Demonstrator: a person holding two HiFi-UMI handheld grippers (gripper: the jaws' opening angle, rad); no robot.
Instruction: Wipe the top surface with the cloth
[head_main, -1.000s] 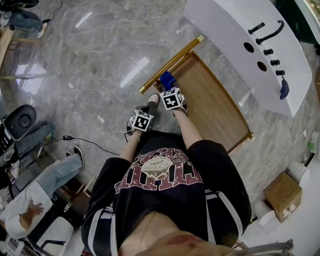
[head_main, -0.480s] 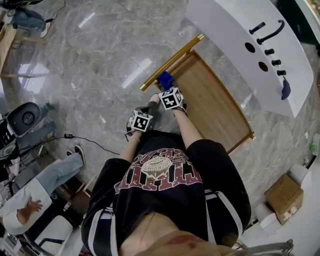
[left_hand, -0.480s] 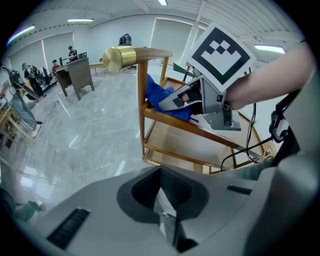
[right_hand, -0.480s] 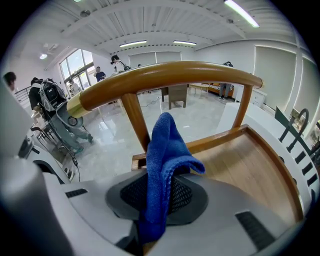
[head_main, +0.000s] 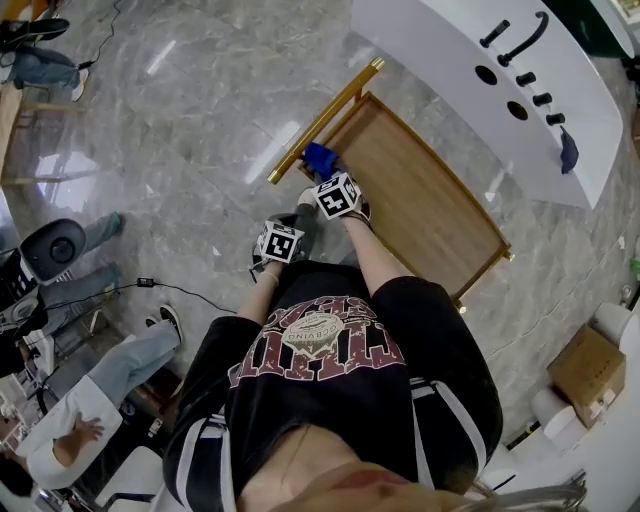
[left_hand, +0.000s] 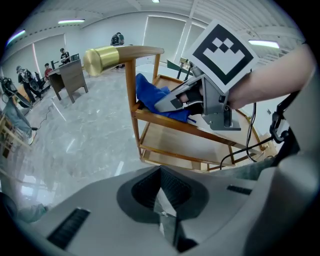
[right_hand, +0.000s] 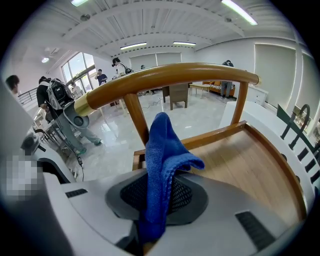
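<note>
The blue cloth (right_hand: 161, 165) was clamped in the right gripper (head_main: 326, 178), forearm extended over the wooden cart's top tray (head_main: 420, 205). The left gripper (left_hand: 163, 212) was held closed, empty, beside it.

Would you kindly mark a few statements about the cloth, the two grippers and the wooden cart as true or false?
1. The right gripper is clamped on the blue cloth. True.
2. The left gripper grips the handle of the cart. False: its jaws are shut on nothing, clear of the cart.
3. The blue cloth lies at the end of the tray far from the handle. False: it is at the handle end.
4. The tray is wooden with a raised rim. True.
</note>
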